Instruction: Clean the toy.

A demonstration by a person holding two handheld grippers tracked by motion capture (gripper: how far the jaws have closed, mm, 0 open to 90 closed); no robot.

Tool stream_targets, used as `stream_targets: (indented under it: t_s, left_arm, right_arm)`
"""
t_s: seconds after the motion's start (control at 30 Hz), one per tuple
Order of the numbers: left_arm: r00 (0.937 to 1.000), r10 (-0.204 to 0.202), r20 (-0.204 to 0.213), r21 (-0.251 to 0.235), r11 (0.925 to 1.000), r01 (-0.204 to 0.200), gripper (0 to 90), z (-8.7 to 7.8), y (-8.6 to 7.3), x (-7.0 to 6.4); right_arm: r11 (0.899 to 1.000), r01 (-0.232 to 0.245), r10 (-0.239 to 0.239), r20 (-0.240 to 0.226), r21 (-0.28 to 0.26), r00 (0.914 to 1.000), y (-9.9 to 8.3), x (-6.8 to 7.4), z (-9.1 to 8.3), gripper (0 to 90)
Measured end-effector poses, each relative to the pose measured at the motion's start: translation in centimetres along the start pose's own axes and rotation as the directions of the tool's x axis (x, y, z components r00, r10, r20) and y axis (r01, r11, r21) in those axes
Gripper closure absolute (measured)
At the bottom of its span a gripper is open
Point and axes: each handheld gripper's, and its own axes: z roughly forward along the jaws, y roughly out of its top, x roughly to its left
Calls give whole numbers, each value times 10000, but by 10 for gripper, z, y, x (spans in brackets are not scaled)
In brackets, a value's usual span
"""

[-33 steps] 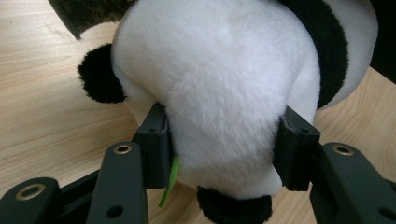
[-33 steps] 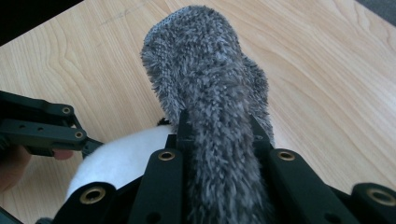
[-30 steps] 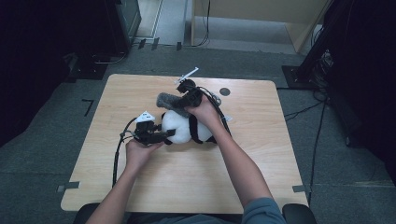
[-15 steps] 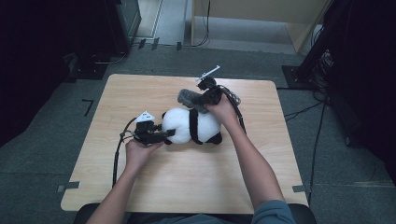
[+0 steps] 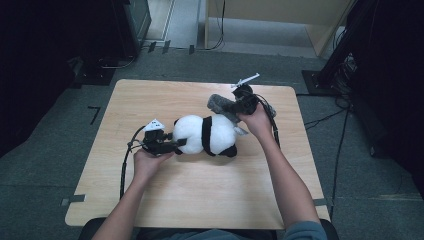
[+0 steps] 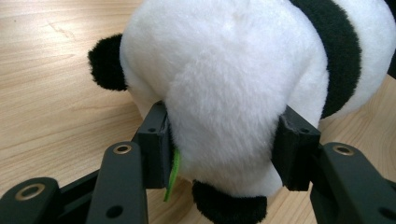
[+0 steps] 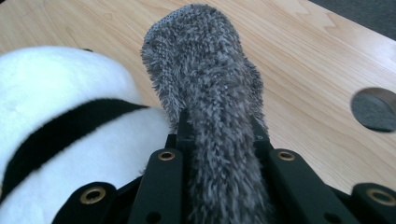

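Fingers of both grippers are clamped on soft things. From the high view, the left gripper (image 5: 172, 144) grips one end of the panda (image 5: 207, 135), which lies on its side near the middle of the table (image 5: 150, 100). The right gripper (image 5: 235, 106), held just beyond the panda, pinches a grey sock (image 5: 220, 104) lifted above the wood.

Left gripper view: the two pads (image 6: 156, 144) squeeze the panda's white body from either side, with a green tag (image 6: 173, 172) beside one pad.

Right gripper view: the jaws are pressed tight on the sock (image 7: 215, 116), whose free end sticks up past them; the panda (image 7: 70, 140) lies just beside, and a round hole (image 7: 376, 108) shows in the tabletop
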Motion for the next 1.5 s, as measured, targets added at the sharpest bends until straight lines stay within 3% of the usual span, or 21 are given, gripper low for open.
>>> stream_targets:
  t_s: [0.23,0.37,0.57,0.73,0.9,1.07,1.17,1.23,1.33,1.5]
  left_arm:
    - [10000,15,90,4,10000,-15,469,0,-1,1]
    - [9998,11,192,-56,10000,-10,467,0,-2,3]
    - [9997,7,242,-91,10000,-5,462,0,-2,2]
    - [9997,-30,253,-111,9999,33,461,0,-2,2]
    - [9997,7,244,-91,10000,-5,460,-1,-1,1]
    - [9998,42,215,-66,10000,-41,458,-1,-1,1]
    - [9998,30,210,-53,10000,-29,458,-1,-1,1]
    - [9998,4,209,-41,10000,-3,458,-1,-1,0]
    - [9998,-57,203,0,10000,57,457,-1,-1,0]
    - [9997,-126,207,0,9999,127,458,-1,0,0]
  right_arm:
    - [9994,-280,275,283,196,9992,-12,-10,-9,757]
    - [9999,-130,134,464,-102,9988,-10,-6,-14,759]
    - [9951,145,-113,331,-976,9994,0,10,-29,759]
    - [9890,617,-621,14,-1342,9981,17,38,-35,757]
    - [9833,1045,-1126,-467,-1493,9925,32,69,-23,754]
    - [9809,1592,-1699,-939,-1115,9810,40,106,6,752]
    - [9795,1785,-1884,-1117,-928,9757,39,120,20,747]
    - [9797,1824,-1918,-1250,-831,9734,37,125,29,726]
    - [9785,1943,-2010,-1090,-691,9735,32,129,37,685]
    - [9796,1838,-1918,-1037,-817,9759,24,123,39,724]
